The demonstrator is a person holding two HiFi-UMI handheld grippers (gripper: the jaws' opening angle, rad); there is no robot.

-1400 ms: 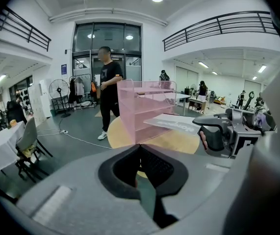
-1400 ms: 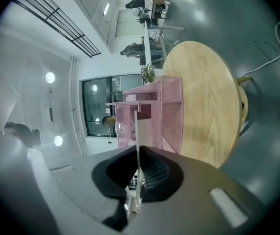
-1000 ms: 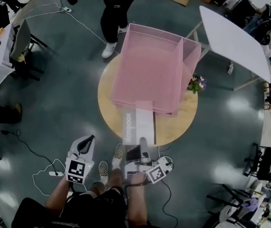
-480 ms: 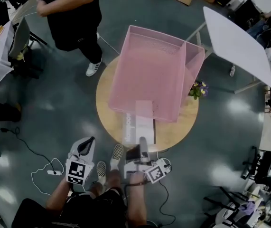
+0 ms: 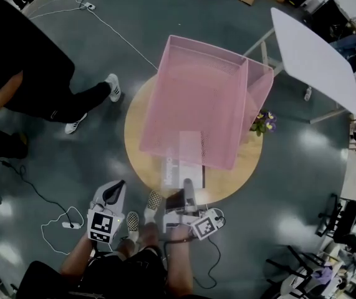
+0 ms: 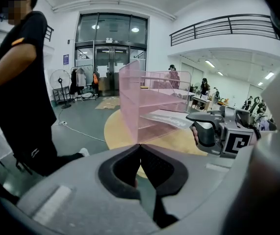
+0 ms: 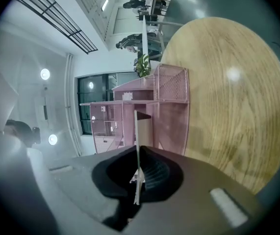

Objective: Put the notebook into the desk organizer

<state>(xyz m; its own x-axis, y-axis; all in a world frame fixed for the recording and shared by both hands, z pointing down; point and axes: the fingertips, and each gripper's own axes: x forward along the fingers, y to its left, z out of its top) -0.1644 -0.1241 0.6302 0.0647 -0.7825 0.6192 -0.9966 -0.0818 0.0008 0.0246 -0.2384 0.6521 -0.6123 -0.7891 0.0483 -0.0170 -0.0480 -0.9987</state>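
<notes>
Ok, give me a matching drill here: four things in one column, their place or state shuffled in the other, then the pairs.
1 notebook
2 left gripper
3 desk organizer
4 flowers

A pink mesh, on the round table
B jaws together, empty
C clamped in the right gripper, far end inside the organizer
D beside the organizer, at the table's edge

Pairs: 1-C, 2-B, 3-A, 4-D

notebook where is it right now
Head view, centre: the notebook sticks out of the front of the pink organizer on the round table, its near end clamped in the right hand-held gripper.
</notes>
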